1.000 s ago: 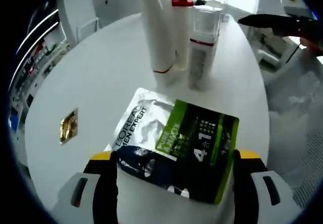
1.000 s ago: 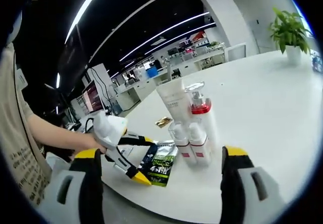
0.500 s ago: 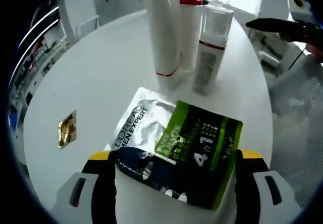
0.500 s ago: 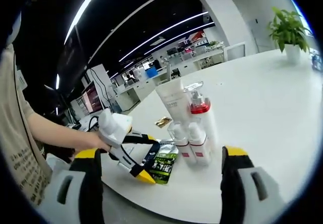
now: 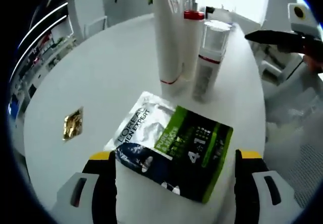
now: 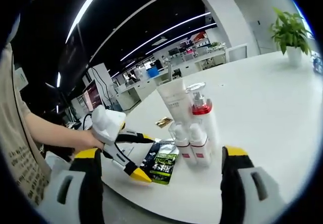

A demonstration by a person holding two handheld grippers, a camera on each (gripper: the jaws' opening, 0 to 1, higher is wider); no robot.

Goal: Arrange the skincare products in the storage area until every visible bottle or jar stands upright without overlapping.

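While your left gripper (image 5: 171, 176) stands wide with nothing between its jaws, the L'Oréal Men Expert sachet (image 5: 171, 143) lies flat on the white table (image 5: 101, 77) just ahead of it. Beyond stand a white tube (image 5: 169, 37), a red-collared pump bottle (image 5: 191, 37) and a clear-capped bottle (image 5: 208, 57), close together. A gold foil packet (image 5: 73, 123) lies apart. In the right gripper view, your right gripper (image 6: 161, 176) is wide too; two small bottles (image 6: 192, 143) stand upright, perhaps touching.
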